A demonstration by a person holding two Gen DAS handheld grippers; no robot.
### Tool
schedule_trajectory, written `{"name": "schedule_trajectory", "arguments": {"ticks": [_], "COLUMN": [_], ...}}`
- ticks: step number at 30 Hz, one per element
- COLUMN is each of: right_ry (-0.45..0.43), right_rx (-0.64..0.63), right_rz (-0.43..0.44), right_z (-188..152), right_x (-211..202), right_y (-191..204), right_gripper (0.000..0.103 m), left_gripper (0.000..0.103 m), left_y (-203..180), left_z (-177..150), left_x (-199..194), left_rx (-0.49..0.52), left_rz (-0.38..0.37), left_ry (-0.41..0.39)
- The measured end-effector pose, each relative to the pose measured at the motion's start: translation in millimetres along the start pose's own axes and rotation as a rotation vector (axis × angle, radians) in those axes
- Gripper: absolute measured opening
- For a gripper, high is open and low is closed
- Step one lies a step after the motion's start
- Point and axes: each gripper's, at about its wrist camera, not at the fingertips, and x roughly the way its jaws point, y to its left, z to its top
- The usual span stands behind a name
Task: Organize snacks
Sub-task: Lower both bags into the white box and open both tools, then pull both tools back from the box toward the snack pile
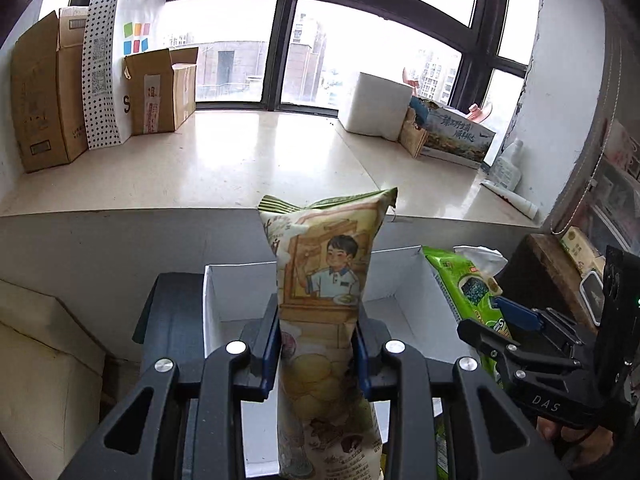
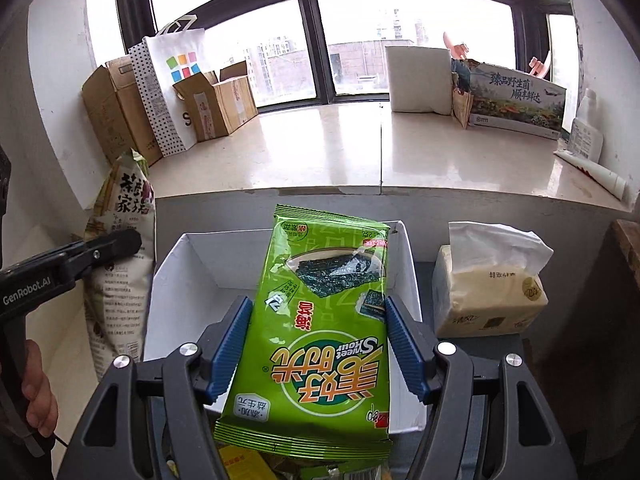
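Observation:
My left gripper (image 1: 318,350) is shut on a tall beige snack bag (image 1: 326,304) printed with a cartoon boy, held upright above an open white box (image 1: 224,296). My right gripper (image 2: 318,348) is shut on a flat green seaweed snack pack (image 2: 320,328), held over the same white box (image 2: 180,276). In the right wrist view the beige bag (image 2: 120,264) and the left gripper (image 2: 100,250) show at the left. In the left wrist view the green pack (image 1: 466,284) and the right gripper (image 1: 500,332) show at the right. More snack packs lie below the green pack, mostly hidden.
A tissue pack (image 2: 488,284) stands right of the box. Behind is a stone windowsill (image 2: 320,144) with cardboard boxes (image 2: 116,104), a dotted paper bag (image 2: 160,92), a white block (image 2: 420,80), a printed gift box (image 2: 516,100) and a bottle (image 2: 586,132).

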Motion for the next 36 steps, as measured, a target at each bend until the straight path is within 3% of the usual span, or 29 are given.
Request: {"name": "schedule_trajectory", "arguments": {"ticks": [3, 4, 5, 6, 7, 16, 22, 28, 33, 36], "right_ry": [0.055, 0.06, 0.062, 0.059, 0.055, 0.004, -0.09, -0.237, -0.22, -0.173], "right_rx": [0.031, 0.025, 0.014, 0.005, 0.003, -0.014, -0.076, -0.125, -0.122, -0.113], "right_rz": [0.039, 0.045, 0.033, 0.008, -0.004, -0.006, 0.023, 0.093, 0.06, -0.019], "right_z": [1, 1, 0, -1, -1, -4, -12, -58, -121, -161], "right_x": [20, 24, 27, 28, 28, 4, -49, -124, -167, -177], "right_y": [-7, -7, -7, -7, -7, -10, -2, 9, 14, 10], "right_gripper": [0.079, 0.084, 0.097, 0.103, 0.103, 0.103, 0.103, 0.103, 0.103, 0.103], "left_gripper": [0.043, 0.059, 0.084, 0.098, 0.103, 0.103, 0.103, 0.103, 0.103, 0.103], "left_y": [3, 4, 4, 4, 3, 0, 2, -6, -21, -29], "left_z": [-2, -2, -1, -1, -1, -10, -36, -96, -168, -209], "left_x": [15, 20, 22, 24, 23, 6, -50, -125, -166, -171], "left_rx": [-0.019, -0.021, -0.015, -0.007, -0.001, 0.013, 0.027, 0.054, 0.068, 0.052], "left_rz": [-0.024, -0.024, -0.013, -0.003, 0.013, 0.02, 0.034, -0.02, -0.059, -0.09], "left_ry": [0.03, 0.041, 0.047, 0.05, 0.033, 0.005, -0.088, -0.185, -0.195, -0.114]}}
